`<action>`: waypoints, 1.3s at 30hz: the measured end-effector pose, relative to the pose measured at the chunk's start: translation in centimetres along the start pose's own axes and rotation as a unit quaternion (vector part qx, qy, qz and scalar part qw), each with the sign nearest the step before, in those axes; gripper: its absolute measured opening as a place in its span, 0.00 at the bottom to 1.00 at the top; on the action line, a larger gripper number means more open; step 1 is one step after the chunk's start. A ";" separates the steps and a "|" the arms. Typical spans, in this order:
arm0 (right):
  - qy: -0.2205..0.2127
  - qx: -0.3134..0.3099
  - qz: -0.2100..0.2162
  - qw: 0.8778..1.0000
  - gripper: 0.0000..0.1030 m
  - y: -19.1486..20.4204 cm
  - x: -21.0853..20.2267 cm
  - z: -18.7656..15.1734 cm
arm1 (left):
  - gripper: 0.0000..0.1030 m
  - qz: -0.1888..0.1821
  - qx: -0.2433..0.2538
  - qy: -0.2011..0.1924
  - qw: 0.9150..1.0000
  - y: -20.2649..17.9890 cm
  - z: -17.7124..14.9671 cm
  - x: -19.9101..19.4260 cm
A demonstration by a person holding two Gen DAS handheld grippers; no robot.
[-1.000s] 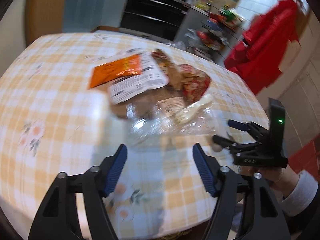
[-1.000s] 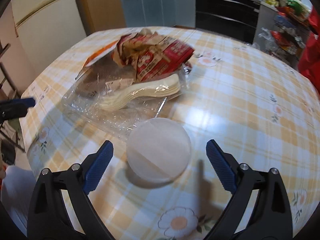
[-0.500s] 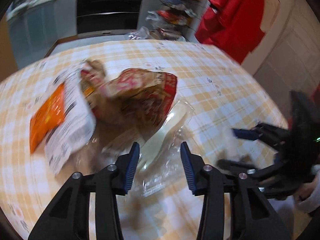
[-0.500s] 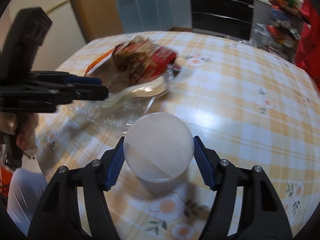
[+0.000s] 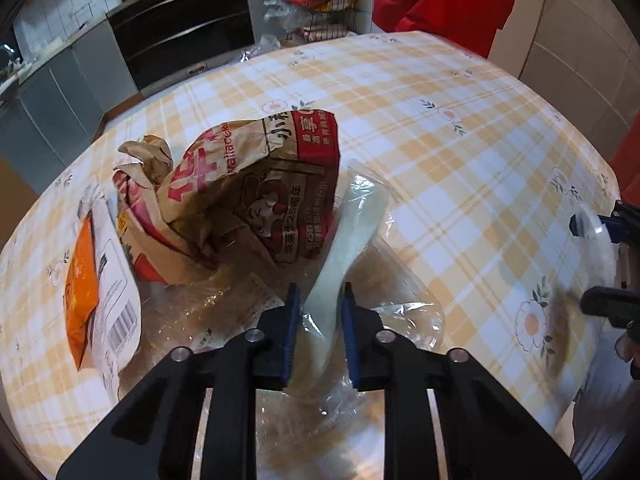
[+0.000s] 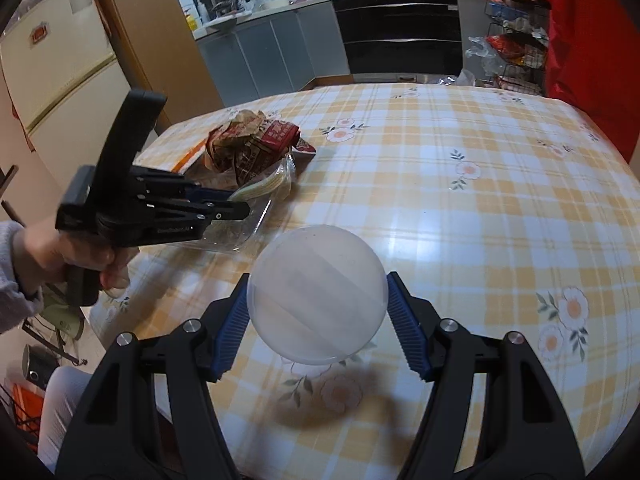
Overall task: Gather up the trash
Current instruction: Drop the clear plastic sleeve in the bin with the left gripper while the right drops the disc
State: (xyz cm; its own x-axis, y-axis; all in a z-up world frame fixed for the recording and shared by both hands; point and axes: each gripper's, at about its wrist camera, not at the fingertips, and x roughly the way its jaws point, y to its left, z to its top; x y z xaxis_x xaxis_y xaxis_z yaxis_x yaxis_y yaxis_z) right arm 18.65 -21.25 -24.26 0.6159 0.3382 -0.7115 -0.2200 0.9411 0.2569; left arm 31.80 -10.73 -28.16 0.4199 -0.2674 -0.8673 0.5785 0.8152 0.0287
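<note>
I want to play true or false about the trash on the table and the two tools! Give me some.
1. The right tool grips a round frosted lid. True.
2. The crumpled paper bag is blue. False: it is brown and red.
3. The left tool is closing around a white plastic-wrapped packet. True.
4. The table has a plain black cover. False: a yellow-and-white checked cloth with flowers.
5. The orange packet sits inside the lid. False: it lies on the table beside the bag.
</note>
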 end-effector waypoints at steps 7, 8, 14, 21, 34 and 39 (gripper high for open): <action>-0.029 0.014 0.001 0.999 0.64 1.1 -3.4 -0.4 | 0.17 0.005 -0.003 -0.038 0.999 -0.3 -0.8 -5.2; -0.033 0.015 0.002 0.999 0.64 1.4 -3.8 -0.4 | 0.17 0.007 -0.001 -0.043 0.999 -0.5 -1.0 -6.1; -0.044 0.008 0.007 0.999 0.64 3.6 -6.0 -1.1 | 0.17 -0.002 -0.006 -0.061 0.998 -1.2 -2.8 -11.0; -0.047 0.006 0.012 0.999 0.64 5.5 -7.8 -2.5 | 0.17 -0.021 -0.042 -0.056 0.997 -1.5 -4.7 -12.3; -0.088 -0.007 0.011 0.996 0.64 7.4 -13.0 -2.5 | 0.17 -0.070 -0.082 -0.142 0.984 -3.5 -10.4 -21.9; -0.096 -0.018 0.015 0.995 0.64 8.7 -14.5 -2.8 | 0.17 -0.073 -0.104 -0.170 0.977 -4.6 -14.5 -25.1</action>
State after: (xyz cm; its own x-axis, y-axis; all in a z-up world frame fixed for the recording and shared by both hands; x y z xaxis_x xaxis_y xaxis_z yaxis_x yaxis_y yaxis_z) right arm 5.67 -17.93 -13.51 0.7407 0.3628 -0.5655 -0.2655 0.9312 0.2497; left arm 8.41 -0.32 -13.72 0.5716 -0.5158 -0.6382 0.5101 0.8326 -0.2160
